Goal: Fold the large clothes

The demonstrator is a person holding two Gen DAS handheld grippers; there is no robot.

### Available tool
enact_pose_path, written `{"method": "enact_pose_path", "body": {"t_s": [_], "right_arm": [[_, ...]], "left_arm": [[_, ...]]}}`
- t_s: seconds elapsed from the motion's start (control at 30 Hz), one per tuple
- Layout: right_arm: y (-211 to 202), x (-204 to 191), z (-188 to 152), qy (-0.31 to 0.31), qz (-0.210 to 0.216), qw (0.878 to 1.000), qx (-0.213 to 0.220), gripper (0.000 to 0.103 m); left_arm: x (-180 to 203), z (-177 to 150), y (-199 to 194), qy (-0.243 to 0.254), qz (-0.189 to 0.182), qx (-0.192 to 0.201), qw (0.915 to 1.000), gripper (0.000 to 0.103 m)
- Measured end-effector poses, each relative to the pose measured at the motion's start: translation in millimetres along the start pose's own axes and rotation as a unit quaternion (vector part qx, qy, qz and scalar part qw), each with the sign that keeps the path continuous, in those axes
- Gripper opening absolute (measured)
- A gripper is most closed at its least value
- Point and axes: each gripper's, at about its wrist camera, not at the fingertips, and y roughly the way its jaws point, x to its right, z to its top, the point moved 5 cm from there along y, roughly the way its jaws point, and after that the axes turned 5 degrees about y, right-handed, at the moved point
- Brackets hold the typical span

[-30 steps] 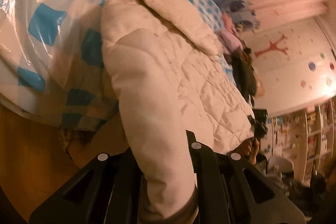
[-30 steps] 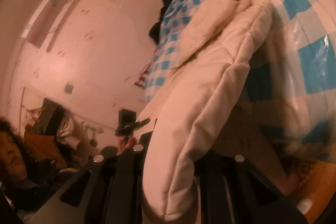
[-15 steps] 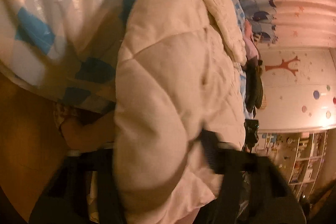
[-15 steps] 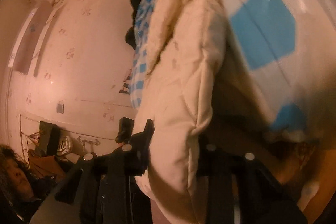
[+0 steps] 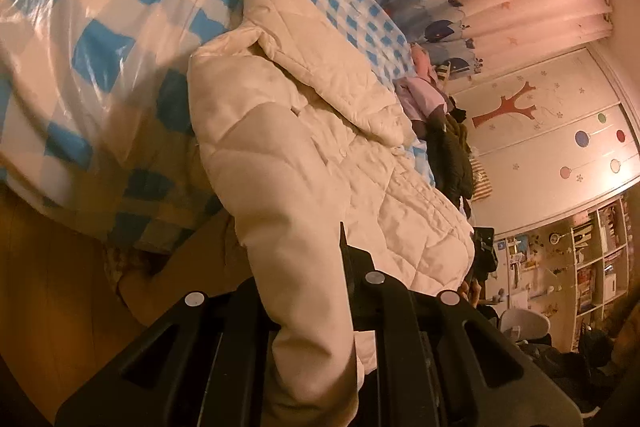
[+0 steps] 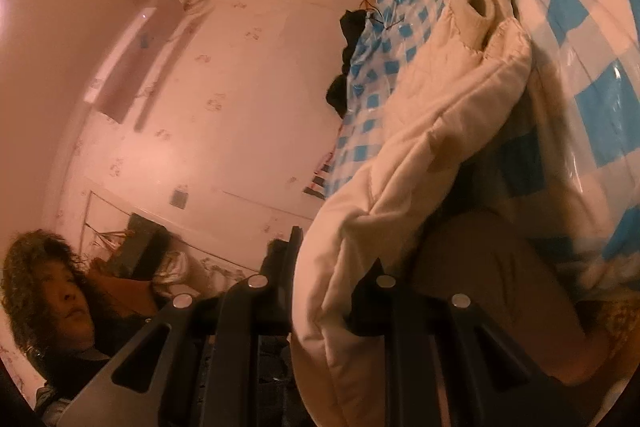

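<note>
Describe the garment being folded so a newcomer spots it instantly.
Find the bed with the blue-and-white checked cover under clear plastic. Draped over its near edge lies a cream quilted jacket, puffy, with stitched diamond panels. Unlike the dark clothes and pink garment piled further along, it is pale and padded.

The left gripper (image 5: 308,291) points somewhat downward, its two black fingers (image 5: 352,267) pressed tight against a thick fold of the cream quilted jacket (image 5: 320,155), which runs back between them toward the camera. The right gripper (image 6: 332,279) points about level, its jaws closing on another padded fold of the same jacket; the pads seem to press it already, though the bulging cloth hides the contact.
</note>
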Motion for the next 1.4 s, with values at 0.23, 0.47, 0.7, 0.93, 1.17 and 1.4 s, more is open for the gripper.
{"method": "enact_pose_path", "body": {"t_s": [0.23,0.47,0.7,0.93,1.17,1.4], "right_arm": [[-5,25,-4,0.045,0.023,0.998,0.023,0.02],[3,10,30,0.04,0.072,0.995,0.049,0.02],[13,-7,75,0.032,0.095,0.992,0.072,0.02],[20,-15,125,0.027,0.09,0.991,0.092,0.022],[36,18,204,0.058,0.056,0.989,0.126,0.023],[56,125,259,0.166,-0.044,0.973,0.153,0.025]], "left_arm": [[-35,-7,12,-0.069,-0.025,0.012,0.9973,0.009],[-19,30,1,-0.079,-0.054,0.069,0.993,0.009],[5,87,-5,-0.082,-0.078,0.116,0.9867,0.009],[18,155,9,-0.081,-0.096,0.137,0.9825,0.01],[7,237,56,-0.113,-0.092,0.145,0.9786,0.011],[-77,289,161,-0.243,-0.011,0.112,0.9636,0.018]]}}
